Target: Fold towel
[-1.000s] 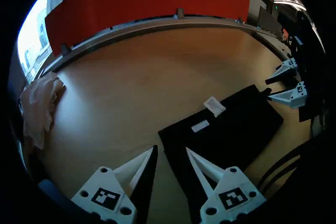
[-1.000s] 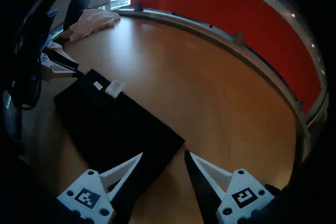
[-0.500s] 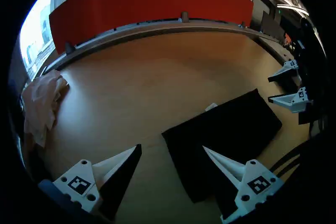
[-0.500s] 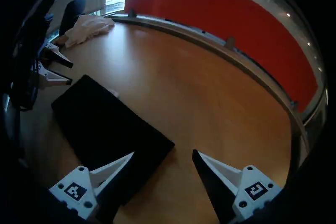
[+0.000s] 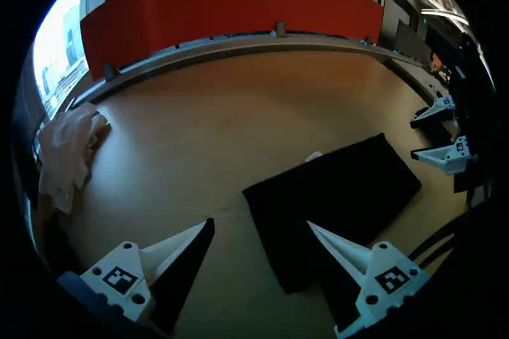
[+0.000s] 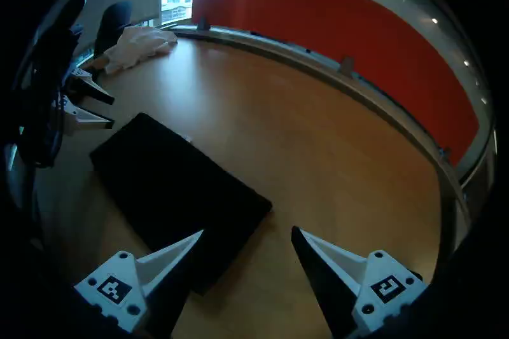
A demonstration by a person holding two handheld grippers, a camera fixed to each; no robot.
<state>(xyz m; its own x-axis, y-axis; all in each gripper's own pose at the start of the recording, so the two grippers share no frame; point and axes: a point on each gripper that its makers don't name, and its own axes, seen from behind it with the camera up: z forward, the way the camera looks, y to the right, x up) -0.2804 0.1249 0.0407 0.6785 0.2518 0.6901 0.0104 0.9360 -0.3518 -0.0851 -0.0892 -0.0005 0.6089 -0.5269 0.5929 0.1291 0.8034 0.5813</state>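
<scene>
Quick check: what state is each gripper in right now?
Left gripper: open, holding nothing.
Right gripper: open, not gripping the black towel.

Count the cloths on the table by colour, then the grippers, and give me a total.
Black towel: 1
Pale crumpled cloth: 1
Grippers: 2, the left gripper and the right gripper, both open
Total: 4

The left gripper [image 5: 259, 222] and right gripper [image 6: 248, 231] look alike: white, tapering wedge fingers [image 5: 356, 261] lined with black pads, each base carrying a square black-and-white marker [image 5: 119, 279] (ringed by small holes, probably for screws).
</scene>
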